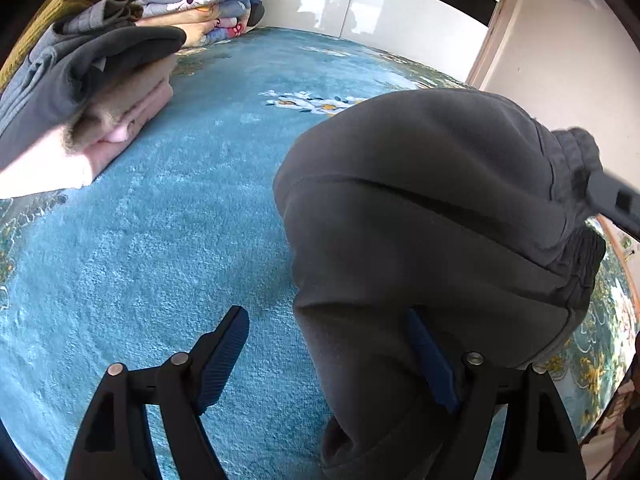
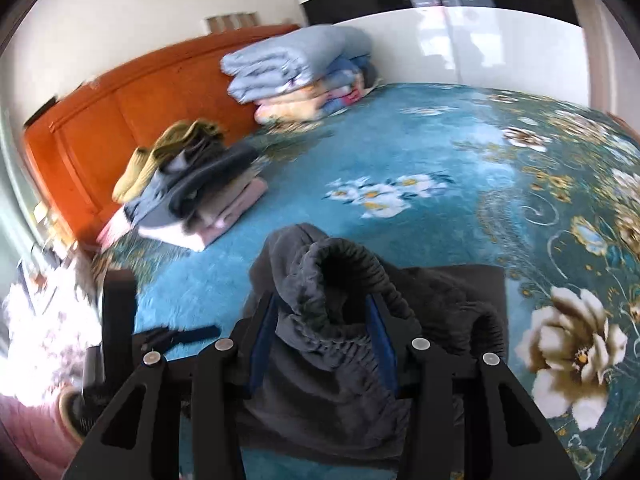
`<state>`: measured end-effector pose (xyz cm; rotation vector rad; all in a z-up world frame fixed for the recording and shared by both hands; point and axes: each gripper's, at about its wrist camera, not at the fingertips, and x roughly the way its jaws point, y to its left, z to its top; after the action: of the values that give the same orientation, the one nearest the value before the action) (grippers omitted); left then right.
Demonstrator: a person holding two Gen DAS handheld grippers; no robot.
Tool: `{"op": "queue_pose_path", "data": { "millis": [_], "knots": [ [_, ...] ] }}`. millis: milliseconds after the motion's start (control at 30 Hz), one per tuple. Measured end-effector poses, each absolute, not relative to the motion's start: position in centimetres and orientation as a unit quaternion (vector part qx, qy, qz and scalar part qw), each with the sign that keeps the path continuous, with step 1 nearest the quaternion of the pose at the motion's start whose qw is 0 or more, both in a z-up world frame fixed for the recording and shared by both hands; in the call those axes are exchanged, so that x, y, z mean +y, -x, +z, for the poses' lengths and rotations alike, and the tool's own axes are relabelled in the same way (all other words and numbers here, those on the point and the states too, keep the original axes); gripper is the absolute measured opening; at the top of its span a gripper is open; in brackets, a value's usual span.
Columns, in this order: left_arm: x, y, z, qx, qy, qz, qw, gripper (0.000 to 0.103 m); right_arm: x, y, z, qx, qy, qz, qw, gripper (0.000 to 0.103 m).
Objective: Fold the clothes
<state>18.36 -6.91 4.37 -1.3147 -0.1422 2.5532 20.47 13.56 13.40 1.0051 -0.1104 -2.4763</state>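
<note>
On the teal floral bedspread (image 2: 280, 184) lie dark grey trousers (image 1: 420, 208), length running away from the left gripper (image 1: 332, 344) (jaws spread, angled down); the right gripper (image 2: 324, 320) pinches the bunched waistband (image 2: 344, 264).

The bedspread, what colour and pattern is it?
Teal bedspread with white-and-gold flowers, clearest in the right wrist view.

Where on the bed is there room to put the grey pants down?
The open blue bedspread between the clothes stack, the folded quilts and the grey pants is free. So is the flowered stretch on the right. It is crowded by the orange headboard, where both piles sit.
</note>
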Motion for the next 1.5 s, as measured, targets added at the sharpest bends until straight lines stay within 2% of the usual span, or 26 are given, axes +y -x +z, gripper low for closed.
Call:
{"op": "queue_pose_path", "data": {
  "millis": [133, 300, 367, 433, 500, 633, 733, 900, 1033, 1133, 1300, 1333, 1433, 1500],
  "knots": [
    [-7.1, -18.4, 4.4, -0.054, 0.453, 0.88, 0.132, 0.083, 13.2, -18.4, 12.2, -0.003, -0.408, -0.891, 0.202, 0.047],
    [-8.0, -18.2, 4.9, -0.07, 0.456, 0.876, 0.138, 0.083, 13.8, -16.5, 11.6, -0.063, -0.427, -0.881, 0.195, 0.047],
    [-8.5, -18.1, 5.1, -0.086, 0.453, 0.876, 0.143, 0.083, 13.3, -17.2, 11.9, -0.051, -0.42, -0.883, 0.203, 0.03],
    [-8.9, -18.0, 5.3, -0.1, 0.451, 0.874, 0.148, 0.083, 13.2, -18.2, 12.3, -0.052, -0.412, -0.884, 0.215, 0.022],
    [-8.8, -18.1, 5.5, -0.111, 0.45, 0.871, 0.163, 0.083, 14.1, -19.0, 13.2, -0.079, -0.398, -0.884, 0.234, 0.007],
    [-8.4, -18.6, 6.9, -0.126, 0.43, 0.87, 0.203, 0.083, 18.7, -20.0, 15.8, -0.157, -0.352, -0.895, 0.226, 0.007],
    [-7.7, -18.7, 7.5, -0.119, 0.423, 0.872, 0.216, 0.083, 22.1, -20.1, 15.9, -0.19, -0.345, -0.901, 0.183, 0.007],
    [-6.3, -18.4, 5.7, -0.103, 0.454, 0.861, 0.204, 0.083, 25.3, -18.2, 9.8, -0.253, -0.412, -0.87, 0.093, 0.008],
    [-6.8, -18.4, 5.2, -0.117, 0.463, 0.856, 0.2, 0.083, 25.5, -17.7, 8.1, -0.285, -0.408, -0.863, 0.09, 0.009],
    [-7.1, -18.6, 6.3, -0.115, 0.45, 0.864, 0.194, 0.084, 25.4, -17.8, 9.4, -0.276, -0.402, -0.867, 0.101, 0.014],
    [-7.7, -18.2, 9.3, -0.099, 0.403, 0.892, 0.182, 0.084, 25.7, -20.3, 12.7, -0.23, -0.366, -0.899, 0.068, 0.015],
    [-7.3, -17.8, 9.9, -0.093, 0.395, 0.895, 0.185, 0.084, 25.5, -20.7, 13.2, -0.223, -0.361, -0.903, 0.066, 0.017],
    [-5.3, -17.0, 11.7, -0.074, 0.373, 0.902, 0.206, 0.084, 23.1, -21.4, 13.7, -0.195, -0.362, -0.904, 0.113, 0.018],
    [-3.6, -16.5, 12.2, -0.058, 0.362, 0.902, 0.227, 0.084, 21.2, -21.7, 13.6, -0.163, -0.364, -0.906, 0.14, 0.022]
  ]
}}
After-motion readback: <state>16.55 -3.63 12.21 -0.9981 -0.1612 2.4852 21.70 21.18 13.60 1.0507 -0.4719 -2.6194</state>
